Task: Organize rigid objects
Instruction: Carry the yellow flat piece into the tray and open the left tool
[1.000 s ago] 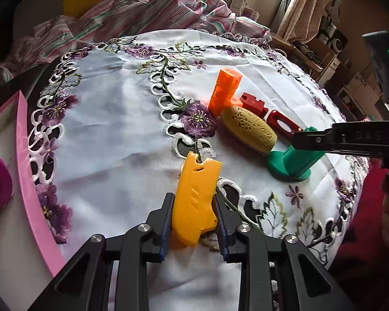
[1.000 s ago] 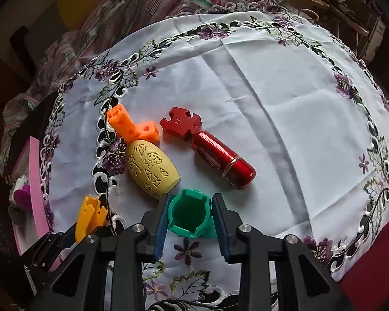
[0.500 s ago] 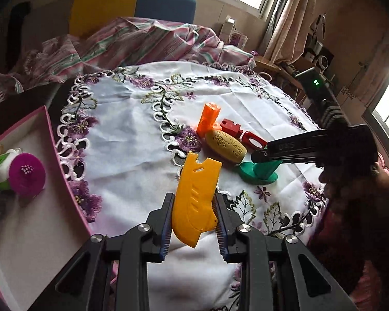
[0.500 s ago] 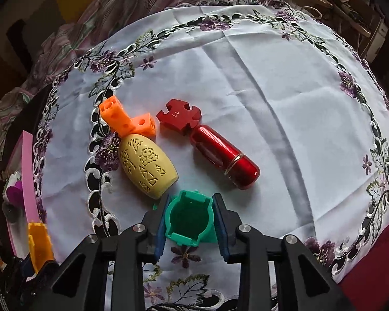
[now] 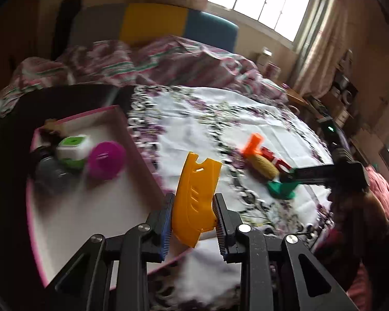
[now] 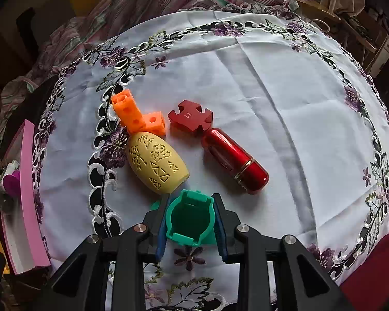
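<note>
My left gripper (image 5: 193,208) is shut on a flat yellow plastic piece (image 5: 194,194) and holds it in the air over the right edge of the pink tray (image 5: 140,155). My right gripper (image 6: 190,223) is shut on a green cup-shaped holder (image 6: 190,220), open end toward the camera, just above the tablecloth. Ahead of it lie a yellow carved egg (image 6: 157,163), an orange block piece (image 6: 137,118), a dark red cross-shaped piece (image 6: 190,118) and a shiny red capsule (image 6: 236,163). The right gripper with the green holder (image 5: 282,188) also shows in the left wrist view.
The pink tray holds a magenta disc (image 5: 106,160), a green-and-white box (image 5: 72,149) and a grey object (image 5: 49,173). The white embroidered tablecloth (image 6: 272,90) covers a round table. A striped blanket (image 5: 155,62) lies behind it. The tray's edge (image 6: 27,181) shows at left in the right wrist view.
My left gripper has lifted and swung left with the yellow piece, from over the cloth to the tray's edge. My right gripper has closed in on the green holder and moved slightly forward.
</note>
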{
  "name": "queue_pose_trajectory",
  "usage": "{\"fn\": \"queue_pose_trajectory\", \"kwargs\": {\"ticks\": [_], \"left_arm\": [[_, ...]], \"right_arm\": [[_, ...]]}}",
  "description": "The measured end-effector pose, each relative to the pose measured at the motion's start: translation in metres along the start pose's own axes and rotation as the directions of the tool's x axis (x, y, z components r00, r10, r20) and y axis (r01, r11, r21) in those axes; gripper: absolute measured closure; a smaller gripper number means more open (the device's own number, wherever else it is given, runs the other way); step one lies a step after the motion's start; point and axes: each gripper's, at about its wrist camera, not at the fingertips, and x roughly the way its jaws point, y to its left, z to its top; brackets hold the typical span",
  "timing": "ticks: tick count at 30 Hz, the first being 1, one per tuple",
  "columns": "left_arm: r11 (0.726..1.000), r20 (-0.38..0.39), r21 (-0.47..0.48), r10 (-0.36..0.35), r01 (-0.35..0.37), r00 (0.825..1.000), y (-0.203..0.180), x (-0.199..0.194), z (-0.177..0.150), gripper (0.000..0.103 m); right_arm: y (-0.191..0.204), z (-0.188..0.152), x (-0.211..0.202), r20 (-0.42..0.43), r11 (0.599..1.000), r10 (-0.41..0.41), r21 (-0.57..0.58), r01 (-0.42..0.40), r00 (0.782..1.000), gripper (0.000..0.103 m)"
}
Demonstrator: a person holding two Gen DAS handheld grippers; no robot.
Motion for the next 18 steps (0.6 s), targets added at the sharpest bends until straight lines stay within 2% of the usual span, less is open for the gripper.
{"fn": "queue_pose_trajectory", "kwargs": {"ticks": [4,9,18], "left_arm": [[0.988,-0.016,-0.121,0.093,-0.094,0.996,0.054,-0.002,0.000,0.074],[0.943,-0.084,-0.268,0.182,-0.198,0.980,0.121,0.005,-0.007,0.074],[0.914,-0.141,-0.293,0.248,-0.280,0.958,0.143,0.018,-0.008,0.073]], "right_arm": [[0.001,-0.001,-0.001,0.008,1.000,0.011,-0.003,-0.011,1.000,0.073],[0.003,-0.002,-0.002,0.016,1.000,0.020,-0.011,-0.020,1.000,0.073],[0.002,0.000,-0.006,0.044,0.999,0.040,-0.005,-0.040,0.998,0.073]]}}
